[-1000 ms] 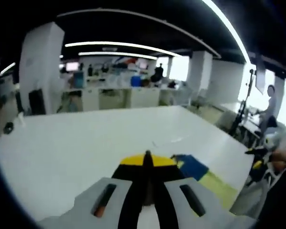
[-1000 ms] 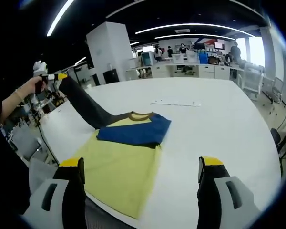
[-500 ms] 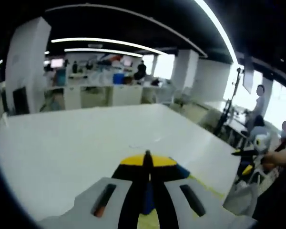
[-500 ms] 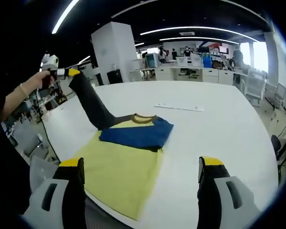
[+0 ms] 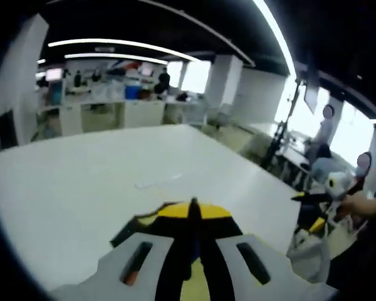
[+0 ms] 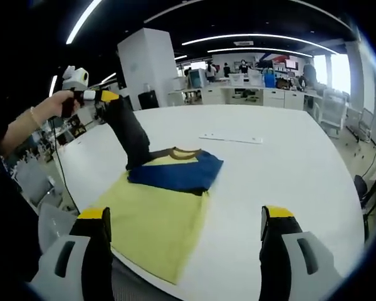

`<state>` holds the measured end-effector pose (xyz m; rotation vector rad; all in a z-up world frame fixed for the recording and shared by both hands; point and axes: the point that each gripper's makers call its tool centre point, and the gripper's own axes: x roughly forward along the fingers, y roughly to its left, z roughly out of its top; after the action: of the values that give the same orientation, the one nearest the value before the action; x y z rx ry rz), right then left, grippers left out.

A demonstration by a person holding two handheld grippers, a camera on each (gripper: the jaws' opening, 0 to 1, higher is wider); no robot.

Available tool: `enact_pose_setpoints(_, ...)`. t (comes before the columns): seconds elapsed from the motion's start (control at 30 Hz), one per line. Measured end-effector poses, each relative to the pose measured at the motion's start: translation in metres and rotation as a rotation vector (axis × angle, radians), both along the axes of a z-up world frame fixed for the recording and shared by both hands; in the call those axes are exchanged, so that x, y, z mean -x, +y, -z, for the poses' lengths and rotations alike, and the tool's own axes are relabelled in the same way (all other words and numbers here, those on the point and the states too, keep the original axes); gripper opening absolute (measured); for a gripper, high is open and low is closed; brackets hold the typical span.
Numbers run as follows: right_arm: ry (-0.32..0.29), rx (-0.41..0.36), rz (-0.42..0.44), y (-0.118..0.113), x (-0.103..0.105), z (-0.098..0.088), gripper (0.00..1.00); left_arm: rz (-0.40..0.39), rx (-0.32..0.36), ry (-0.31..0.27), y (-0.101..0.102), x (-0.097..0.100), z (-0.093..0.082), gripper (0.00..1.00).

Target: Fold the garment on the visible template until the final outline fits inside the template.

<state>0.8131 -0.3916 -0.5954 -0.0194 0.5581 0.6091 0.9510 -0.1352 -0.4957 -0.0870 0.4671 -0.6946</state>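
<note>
A yellow T-shirt (image 6: 156,222) lies flat on the white table (image 6: 288,169), its blue sleeve (image 6: 178,172) folded across the chest below the brown collar (image 6: 178,150). The dark sleeve (image 6: 130,135) is pulled up steeply from the shirt's left shoulder. My left gripper (image 6: 109,97), held by a hand, is shut on its end. In the left gripper view the shut yellow-tipped jaws (image 5: 194,210) hide the held cloth, with the dark collar edge (image 5: 133,226) and a bit of yellow cloth (image 5: 197,282) below them. My right gripper (image 6: 185,216) hangs open over the shirt's near hem, holding nothing.
A thin white strip (image 6: 230,137) lies on the table beyond the shirt, also seen as a strip (image 5: 156,183) ahead of the left jaws. The other gripper (image 5: 316,200) and a hand sit off the table's right edge. Desks, chairs and people stand around.
My left gripper has carried the dark sleeve up and inward toward the shirt, so the sleeve now stands steeper. The right gripper has held its place, open.
</note>
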Motion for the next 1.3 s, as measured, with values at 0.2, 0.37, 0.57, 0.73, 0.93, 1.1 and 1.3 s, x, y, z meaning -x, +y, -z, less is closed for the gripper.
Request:
enact_pose_setpoints(0.2, 0.003, 0.000, 0.016, -0.009, 0.001, 0.001, 0.99, 0.035, -0.012, 0.051, -0.021, -0.002, 0.025, 0.00)
enact_pose_setpoints(0.37, 0.009, 0.002, 0.029, -0.015, 0.002, 0.003, 0.99, 0.045, -0.019, 0.077, -0.026, -0.003, 0.037, 0.00)
enact_pose_setpoints(0.57, 0.016, 0.001, 0.038, -0.018, 0.001, 0.006, 0.99, 0.047, -0.026, 0.099, -0.029, -0.007, 0.049, 0.00)
enact_pose_setpoints(0.73, 0.022, -0.002, 0.037, -0.017, -0.001, 0.009, 0.99, 0.052, -0.031, 0.110, -0.034, -0.011, 0.055, 0.00)
enact_pose_setpoints(0.93, 0.028, -0.003, 0.044, -0.020, -0.002, 0.012, 0.99, 0.062, -0.037, 0.124, -0.041, -0.016, 0.061, 0.00)
enact_pose_setpoints(1.1, 0.034, -0.002, 0.053, -0.024, -0.002, 0.015, 0.99, 0.069, -0.034, 0.138, -0.049, -0.019, 0.066, 0.00)
enact_pose_setpoints(1.3, 0.039, -0.005, 0.060, -0.027, -0.002, 0.018, 0.99, 0.082, -0.037, 0.160, -0.060, -0.019, 0.076, 0.00)
